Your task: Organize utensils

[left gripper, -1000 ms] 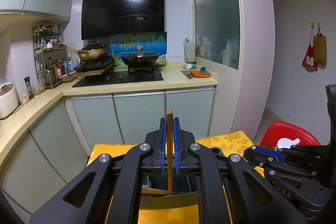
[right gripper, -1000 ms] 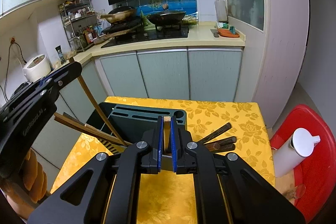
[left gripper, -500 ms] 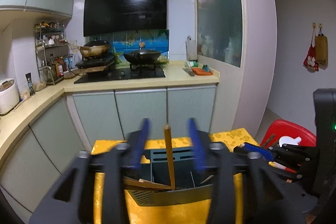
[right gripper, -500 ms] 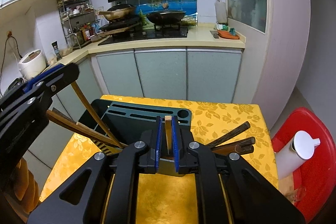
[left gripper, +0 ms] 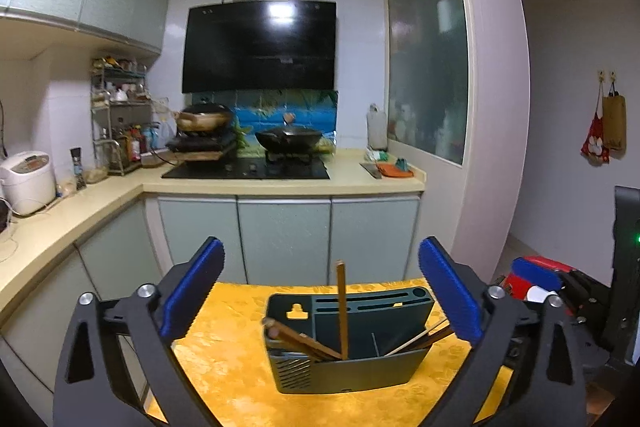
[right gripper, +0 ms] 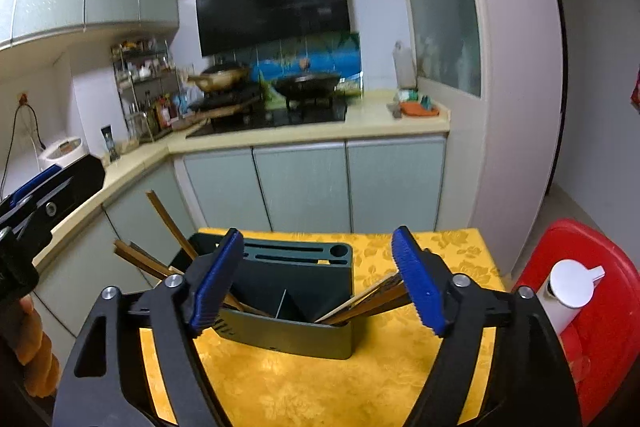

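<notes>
A dark grey utensil holder point(left gripper: 352, 355) stands on a yellow floral tablecloth point(left gripper: 224, 355); it also shows in the right wrist view point(right gripper: 296, 307). Wooden chopsticks point(left gripper: 341, 307) lean in its left compartment point(right gripper: 164, 219), and more chopsticks point(right gripper: 368, 303) lean out of its right compartment. My left gripper point(left gripper: 320, 291) is open and empty, above and behind the holder. My right gripper point(right gripper: 318, 279) is open and empty, just above the holder.
A red stool point(right gripper: 592, 291) with a white bottle point(right gripper: 564, 287) stands right of the table. Kitchen cabinets point(left gripper: 280, 235) and a counter with a hob and woks point(left gripper: 288, 139) lie behind. The other gripper point(right gripper: 44, 195) is at the left edge.
Both grippers have opened and let go of their chopsticks, which now stand in the holder. Both grippers have drawn back and up from the holder.
</notes>
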A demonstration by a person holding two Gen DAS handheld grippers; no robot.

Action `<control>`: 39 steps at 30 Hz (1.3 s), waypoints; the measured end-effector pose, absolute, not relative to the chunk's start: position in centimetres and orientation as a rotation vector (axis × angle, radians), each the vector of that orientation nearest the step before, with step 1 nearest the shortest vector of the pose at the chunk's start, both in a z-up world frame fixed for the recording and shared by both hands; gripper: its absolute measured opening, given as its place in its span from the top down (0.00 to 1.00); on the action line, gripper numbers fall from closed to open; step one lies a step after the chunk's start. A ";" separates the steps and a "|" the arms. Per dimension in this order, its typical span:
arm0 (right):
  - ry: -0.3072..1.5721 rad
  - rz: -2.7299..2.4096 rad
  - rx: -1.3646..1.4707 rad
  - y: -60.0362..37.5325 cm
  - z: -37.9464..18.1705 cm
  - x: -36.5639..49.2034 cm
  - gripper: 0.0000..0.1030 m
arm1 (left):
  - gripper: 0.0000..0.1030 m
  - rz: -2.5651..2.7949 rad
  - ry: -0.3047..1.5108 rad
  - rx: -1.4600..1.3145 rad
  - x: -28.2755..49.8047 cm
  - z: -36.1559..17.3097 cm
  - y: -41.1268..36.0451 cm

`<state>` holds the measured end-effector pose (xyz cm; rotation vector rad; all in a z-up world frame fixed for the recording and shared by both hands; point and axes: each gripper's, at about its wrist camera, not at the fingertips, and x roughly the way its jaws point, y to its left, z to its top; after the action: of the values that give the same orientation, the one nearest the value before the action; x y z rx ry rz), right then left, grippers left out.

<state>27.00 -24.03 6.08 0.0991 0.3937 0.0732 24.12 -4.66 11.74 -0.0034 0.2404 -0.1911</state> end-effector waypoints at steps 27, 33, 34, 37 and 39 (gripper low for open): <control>0.262 0.027 0.095 -24.1 4.3 18.6 0.06 | 0.07 -0.123 0.316 0.022 19.2 5.9 -1.7; 0.295 0.041 0.088 -23.7 2.7 18.0 0.06 | 0.07 -0.116 0.351 0.019 18.6 4.5 -1.1; 0.307 0.044 0.090 -23.6 2.3 17.9 0.06 | 0.07 -0.113 0.356 0.018 18.5 4.3 -0.9; 0.325 0.054 0.099 -23.5 1.5 17.6 0.06 | 0.07 -0.100 0.355 0.024 17.9 3.9 -0.7; 0.328 0.057 0.100 -23.3 1.3 17.2 0.06 | 0.07 -0.087 0.347 0.037 17.5 3.7 -0.6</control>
<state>17.20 -23.27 1.25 0.1004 0.3277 0.0566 17.52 -0.61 3.65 0.0367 0.3471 -0.0870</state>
